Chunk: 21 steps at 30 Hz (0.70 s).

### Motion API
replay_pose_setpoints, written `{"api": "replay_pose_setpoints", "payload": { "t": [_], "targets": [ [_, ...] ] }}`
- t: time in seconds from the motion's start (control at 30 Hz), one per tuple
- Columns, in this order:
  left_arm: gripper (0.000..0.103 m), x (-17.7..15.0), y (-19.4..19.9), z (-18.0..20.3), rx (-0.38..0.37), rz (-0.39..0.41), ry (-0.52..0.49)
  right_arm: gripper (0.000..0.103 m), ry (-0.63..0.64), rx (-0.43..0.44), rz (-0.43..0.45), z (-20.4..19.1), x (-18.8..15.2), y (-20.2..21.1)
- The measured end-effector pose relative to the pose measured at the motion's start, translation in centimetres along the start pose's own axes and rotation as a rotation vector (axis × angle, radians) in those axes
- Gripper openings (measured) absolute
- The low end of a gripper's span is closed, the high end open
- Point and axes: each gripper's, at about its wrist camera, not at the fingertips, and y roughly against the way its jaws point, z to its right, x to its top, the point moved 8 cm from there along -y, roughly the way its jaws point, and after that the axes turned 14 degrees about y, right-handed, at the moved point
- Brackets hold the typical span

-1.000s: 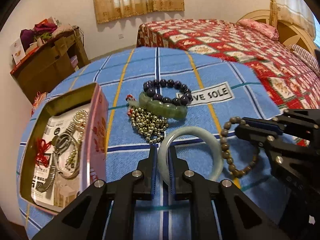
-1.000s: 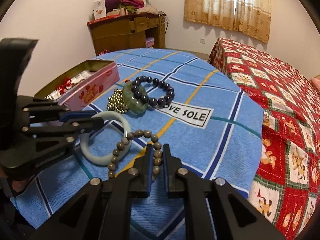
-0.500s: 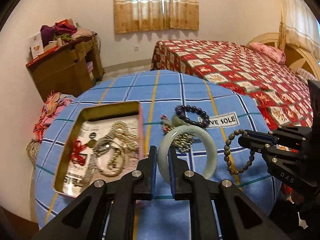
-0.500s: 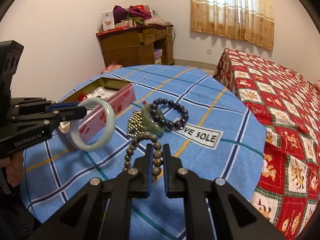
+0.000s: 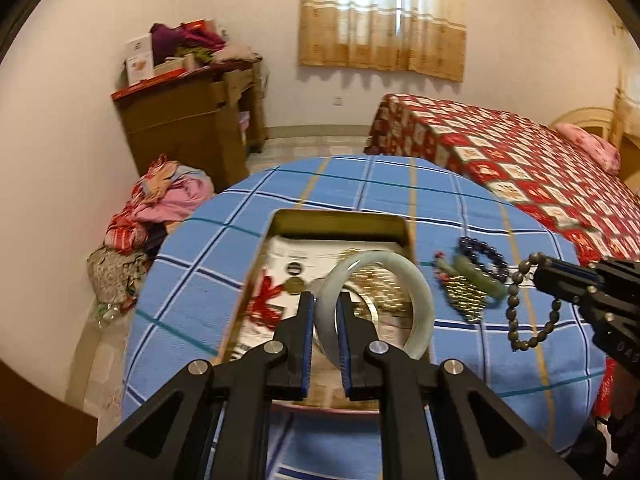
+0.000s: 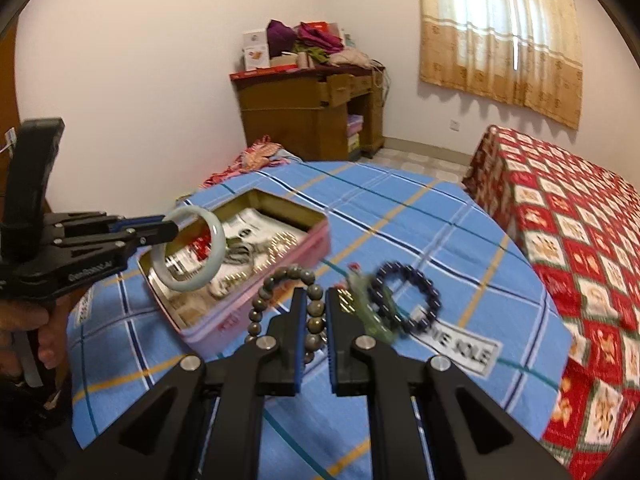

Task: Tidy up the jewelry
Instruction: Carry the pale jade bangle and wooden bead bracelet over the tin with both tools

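Observation:
My left gripper [image 5: 323, 303] is shut on a pale green jade bangle [image 5: 420, 292] and holds it in the air over the open pink tin box [image 5: 336, 218]. It also shows in the right wrist view [image 6: 170, 227] with the bangle [image 6: 216, 248] above the box [image 6: 280, 268]. My right gripper [image 6: 312, 298] is shut on a brown bead bracelet [image 6: 280, 280], lifted above the cloth; the bracelet hangs from it in the left wrist view [image 5: 514, 304]. A dark purple bead bracelet [image 6: 416, 300], a green bead bracelet [image 6: 370, 312] and a gold bead chain [image 5: 464, 294] lie on the blue cloth.
The tin holds a watch, gold chain, red knot and paper [image 5: 296, 256]. The round table with blue checked cloth [image 6: 400, 208] stands by a red-quilted bed [image 6: 580, 220]. A wooden desk [image 6: 312, 112] and a clothes pile [image 5: 160, 208] are beyond.
Both grippers have risen from the cloth with their bracelets. My left gripper has carried the bangle left, from the table middle to above the tin box.

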Motion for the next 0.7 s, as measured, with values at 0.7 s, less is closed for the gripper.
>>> {"api": "replay_pose_setpoints", "payload": {
  "t": [0.7],
  "targets": [
    [0.01,-1.5,-3.6,-3.9,0.062,-0.085,0.038,0.011,0.096,0.11,-0.088,-6.9,1.8,-6.9]
  ]
}}
